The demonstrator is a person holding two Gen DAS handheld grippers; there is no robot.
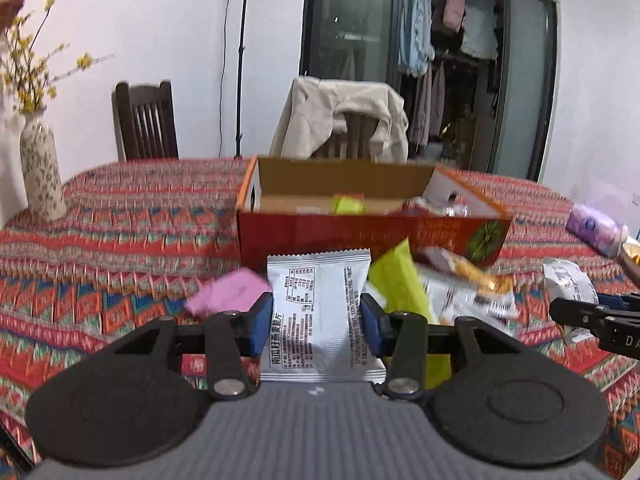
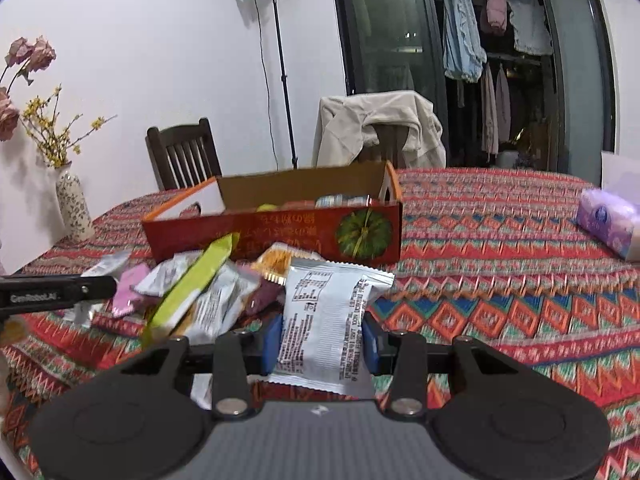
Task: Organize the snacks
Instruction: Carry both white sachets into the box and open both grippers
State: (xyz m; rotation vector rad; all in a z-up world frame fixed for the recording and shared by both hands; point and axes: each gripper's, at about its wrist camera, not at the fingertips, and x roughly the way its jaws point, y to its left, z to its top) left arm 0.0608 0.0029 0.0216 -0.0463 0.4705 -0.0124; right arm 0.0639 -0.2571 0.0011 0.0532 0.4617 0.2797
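Left wrist view: a silver foil snack packet with black printed text [image 1: 320, 316] is clamped upright between the blue pads [image 1: 260, 324] of the left claw [image 1: 318, 322], raised in front of the box. Behind it an open red cardboard box with a green pumpkin print [image 1: 360, 236] is seen on the worktop covered by a red patterned cloth [image 1: 120, 248]; a yellow packet [image 1: 348, 204] and other wrappers are seen inside the box. A pink packet [image 1: 230, 292], a lime-green packet [image 1: 396, 280] and an orange packet [image 1: 468, 270] are noted between claw and box, blurred. A floral ceramic vase with yellow sprigs [image 1: 40, 172] is placed at far left. The right claw's black tip [image 1: 592, 316] is seen at the right edge.

Right wrist view: a second silver foil packet with black print [image 2: 324, 320] is gripped between the blue pads [image 2: 272, 340] of the right claw [image 2: 322, 340], tilted slightly and held above the cloth. A loose heap of snack packets [image 2: 208, 292] is recorded left of it, in front of the red box, which is touched by the rearmost packets. The left claw's black arm [image 2: 60, 290] enters from the left, beside the heap. A purple tissue pack [image 2: 608, 220] lies at far right, well apart.
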